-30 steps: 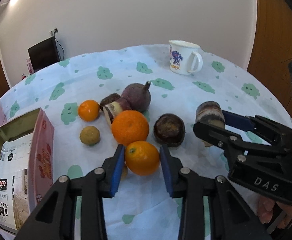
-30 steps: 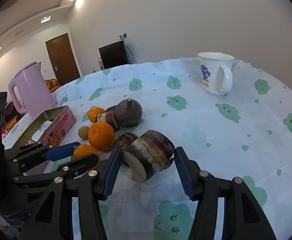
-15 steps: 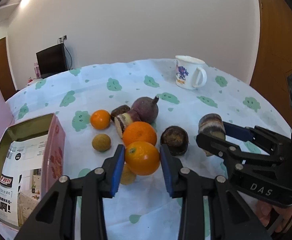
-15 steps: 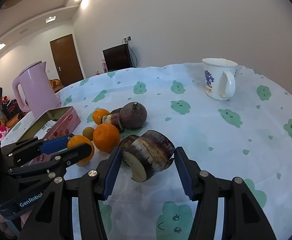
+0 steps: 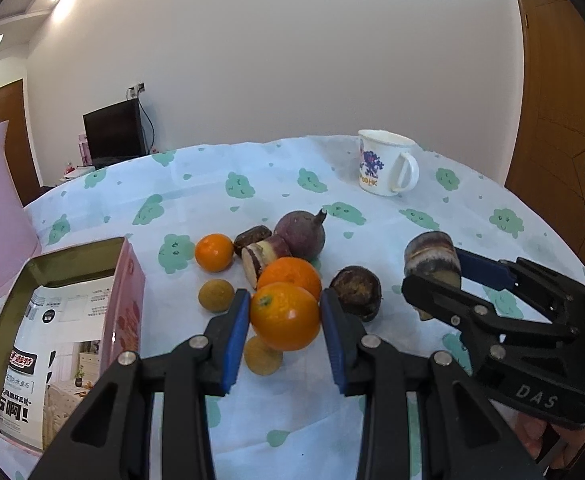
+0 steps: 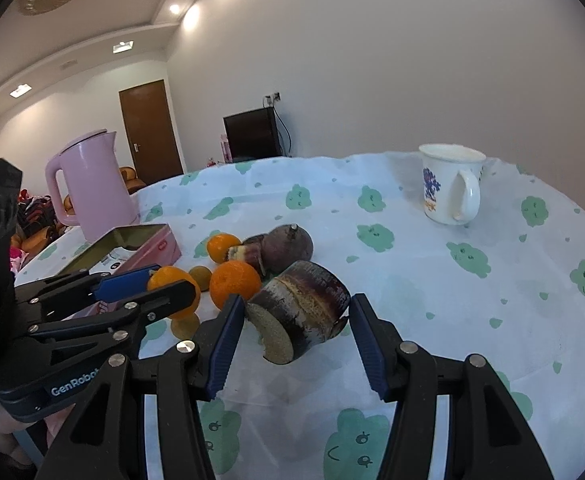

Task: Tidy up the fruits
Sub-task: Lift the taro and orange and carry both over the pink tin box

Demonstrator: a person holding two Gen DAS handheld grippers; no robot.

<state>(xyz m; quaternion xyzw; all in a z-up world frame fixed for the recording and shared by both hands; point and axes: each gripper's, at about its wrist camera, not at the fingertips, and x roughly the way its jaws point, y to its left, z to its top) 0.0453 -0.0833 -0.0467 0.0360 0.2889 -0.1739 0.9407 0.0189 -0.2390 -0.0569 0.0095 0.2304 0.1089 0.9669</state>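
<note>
With an orange (image 5: 285,317) clamped in your left gripper (image 5: 285,322) jaws and the sugarcane chunk (image 6: 298,316) in your right gripper (image 6: 292,334), both lifted, next you'll probably want that open pink tin (image 5: 126,280).

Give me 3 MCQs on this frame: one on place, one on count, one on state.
1. Where does the open pink tin lie relative to the fruit pile, in the left wrist view?
A. to its left
B. to its right
C. behind it, by the mug

2. How many orange citrus fruits show in all?
A. one
B. three
C. five

3. What is the left gripper doing?
A. hanging open over bare cloth
B. shut on the mug handle
C. shut on an orange

Key: 1 A, the tin sits at the left edge. 2 B, one held, one behind it, a smaller one farther left. 3 C, both blue pads press the orange's sides.
</note>
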